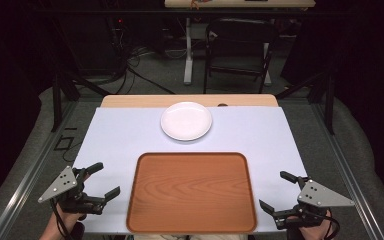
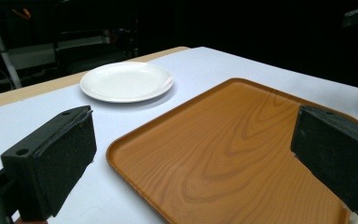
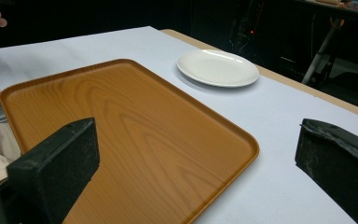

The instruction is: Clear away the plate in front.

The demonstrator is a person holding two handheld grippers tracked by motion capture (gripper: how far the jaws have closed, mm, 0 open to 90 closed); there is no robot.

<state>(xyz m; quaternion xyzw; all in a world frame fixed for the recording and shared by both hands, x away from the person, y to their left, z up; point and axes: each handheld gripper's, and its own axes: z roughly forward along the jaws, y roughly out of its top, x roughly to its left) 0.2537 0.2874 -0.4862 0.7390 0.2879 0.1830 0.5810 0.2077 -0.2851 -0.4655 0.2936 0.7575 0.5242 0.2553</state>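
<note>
Nearest to us in the high view, the wooden tray [image 1: 191, 192] lies flat at the near edge of the table [image 1: 115, 135], its front rim almost at the bottom of the picture. We see the left gripper [image 1: 99, 181] just off the tray's left side and the right gripper [image 1: 277, 191] just off its right side, each held low over the white tabletop and angled inward toward the tray. Both have their jaws spread wide with nothing between them. A grey three-cornered plate sits on top of each.

From the left gripper view, we look between two black jaws standing far apart, with the tray's corner and the white plate [image 2: 127, 81] framed between them. The right gripper view gives the same from the other side: jaws wide apart, the tray below, the plate beyond.

That plate rests toward the far side of the table, apart from the tray's far rim, and holds nothing.

Our hands are cut off by the bottom edge of the high view, so we cannot make out the grip on the handles. Beyond the table the room is dark; we can make out a chair [image 1: 237, 50] and some cables on the floor.
</note>
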